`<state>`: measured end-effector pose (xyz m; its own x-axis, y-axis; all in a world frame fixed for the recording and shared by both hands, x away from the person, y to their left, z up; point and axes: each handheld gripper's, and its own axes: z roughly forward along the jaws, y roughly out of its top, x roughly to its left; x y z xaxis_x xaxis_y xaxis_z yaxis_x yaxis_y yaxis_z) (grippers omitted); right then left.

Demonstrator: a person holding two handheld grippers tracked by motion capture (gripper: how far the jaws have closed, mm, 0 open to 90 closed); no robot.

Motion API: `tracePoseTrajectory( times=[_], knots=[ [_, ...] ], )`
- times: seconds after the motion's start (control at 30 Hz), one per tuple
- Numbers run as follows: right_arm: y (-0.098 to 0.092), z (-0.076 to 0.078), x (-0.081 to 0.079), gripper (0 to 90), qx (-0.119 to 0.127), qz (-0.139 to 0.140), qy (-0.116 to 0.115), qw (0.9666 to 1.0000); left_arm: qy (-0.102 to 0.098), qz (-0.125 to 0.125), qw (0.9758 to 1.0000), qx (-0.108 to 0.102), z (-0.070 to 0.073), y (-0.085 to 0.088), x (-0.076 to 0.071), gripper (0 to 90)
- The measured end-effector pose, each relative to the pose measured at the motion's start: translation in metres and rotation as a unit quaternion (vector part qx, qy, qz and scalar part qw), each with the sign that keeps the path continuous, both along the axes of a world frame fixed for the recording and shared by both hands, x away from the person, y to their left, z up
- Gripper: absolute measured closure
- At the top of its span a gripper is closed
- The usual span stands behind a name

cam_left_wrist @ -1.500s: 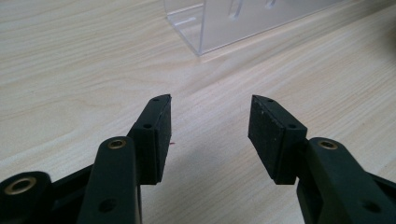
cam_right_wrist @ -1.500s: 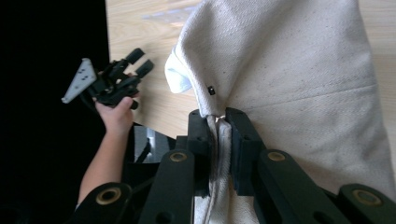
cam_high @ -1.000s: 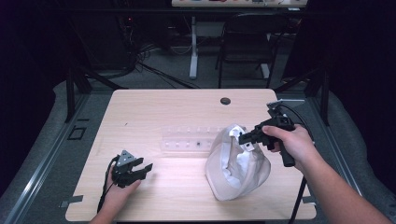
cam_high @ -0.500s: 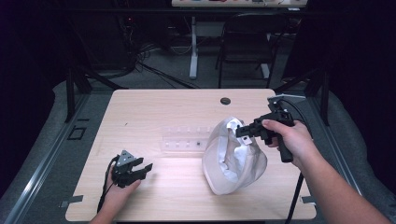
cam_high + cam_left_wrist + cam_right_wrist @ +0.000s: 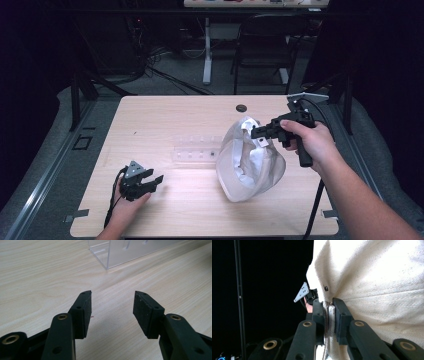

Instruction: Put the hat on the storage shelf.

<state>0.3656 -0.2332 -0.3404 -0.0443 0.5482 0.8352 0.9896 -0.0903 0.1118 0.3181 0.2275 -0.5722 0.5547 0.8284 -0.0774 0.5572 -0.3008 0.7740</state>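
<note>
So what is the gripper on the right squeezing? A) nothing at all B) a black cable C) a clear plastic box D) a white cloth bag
D: the right gripper has its jaws pinched shut on a fold of the white cloth bag, holding its rim up above the table; the clear plastic box lies apart from it.

The right gripper [image 5: 328, 315] pinches a fold of white cloth bag [image 5: 374, 285] between its jaws; the bag spreads up and right beyond them.
</note>
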Motion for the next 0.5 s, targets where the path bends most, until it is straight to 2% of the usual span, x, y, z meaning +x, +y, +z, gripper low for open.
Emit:
tracePoseTrajectory(
  times=[0.5],
  knots=[
    [0.008,0.015,0.016,81.5,0.008,-0.013,-0.017,0.9997,0.006,-0.001,1.0000,0.000,0.001,0.001,0.000,48.1]
  ],
)
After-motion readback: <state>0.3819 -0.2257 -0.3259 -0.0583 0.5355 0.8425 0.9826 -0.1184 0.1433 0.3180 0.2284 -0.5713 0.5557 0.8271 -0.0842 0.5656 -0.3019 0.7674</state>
